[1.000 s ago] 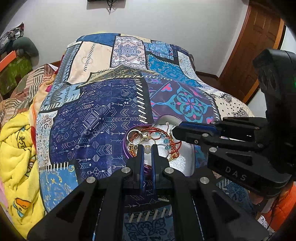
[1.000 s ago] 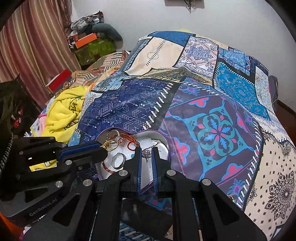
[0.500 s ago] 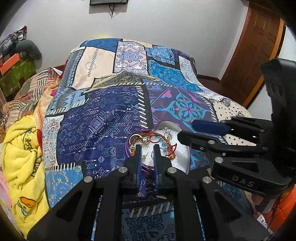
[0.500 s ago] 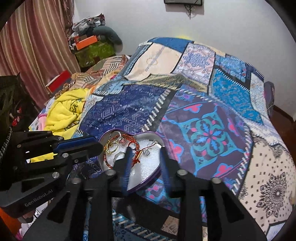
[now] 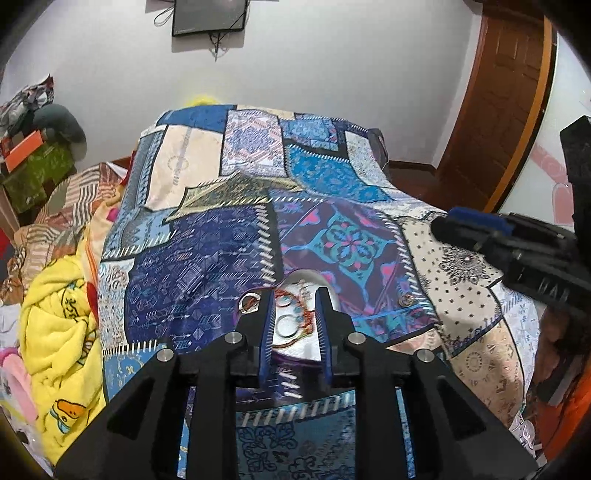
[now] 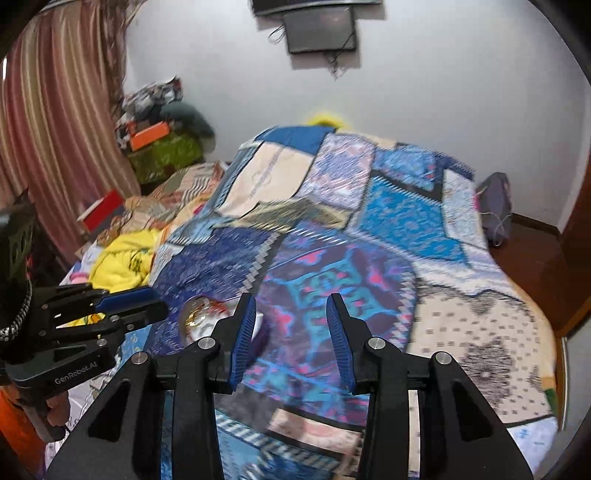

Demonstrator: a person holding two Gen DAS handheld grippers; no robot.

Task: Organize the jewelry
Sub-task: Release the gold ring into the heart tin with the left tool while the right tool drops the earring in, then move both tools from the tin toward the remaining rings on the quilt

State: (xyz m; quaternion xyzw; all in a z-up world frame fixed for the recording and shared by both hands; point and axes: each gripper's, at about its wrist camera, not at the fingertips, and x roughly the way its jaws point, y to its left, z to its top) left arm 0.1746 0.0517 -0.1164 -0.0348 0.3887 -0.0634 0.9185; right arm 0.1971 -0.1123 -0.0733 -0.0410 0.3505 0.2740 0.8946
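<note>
A purple heart-shaped box (image 5: 301, 354) with a white lining lies on the patchwork bedspread (image 5: 207, 258). It holds rings and red-and-gold bangles (image 5: 291, 314). My left gripper (image 5: 293, 299) is open and empty, above the box's near side, jaws framing the jewelry. My right gripper (image 6: 291, 302) is open and empty, raised above the bedspread to the right of the box (image 6: 201, 319). The right gripper also shows at the right of the left wrist view (image 5: 469, 221). A small ring (image 5: 406, 301) lies on the bedspread right of the box.
A yellow blanket (image 5: 55, 325) is bunched at the bed's left side. Boxes and clothes (image 6: 155, 129) pile up in the far left corner by a curtain (image 6: 55, 122). A wooden door (image 5: 495, 110) stands at the right. A screen (image 6: 319, 31) hangs on the wall.
Both grippers have opened and pulled up and back from the box. The right gripper swung to the right, away from the box; its view is blurred by motion.
</note>
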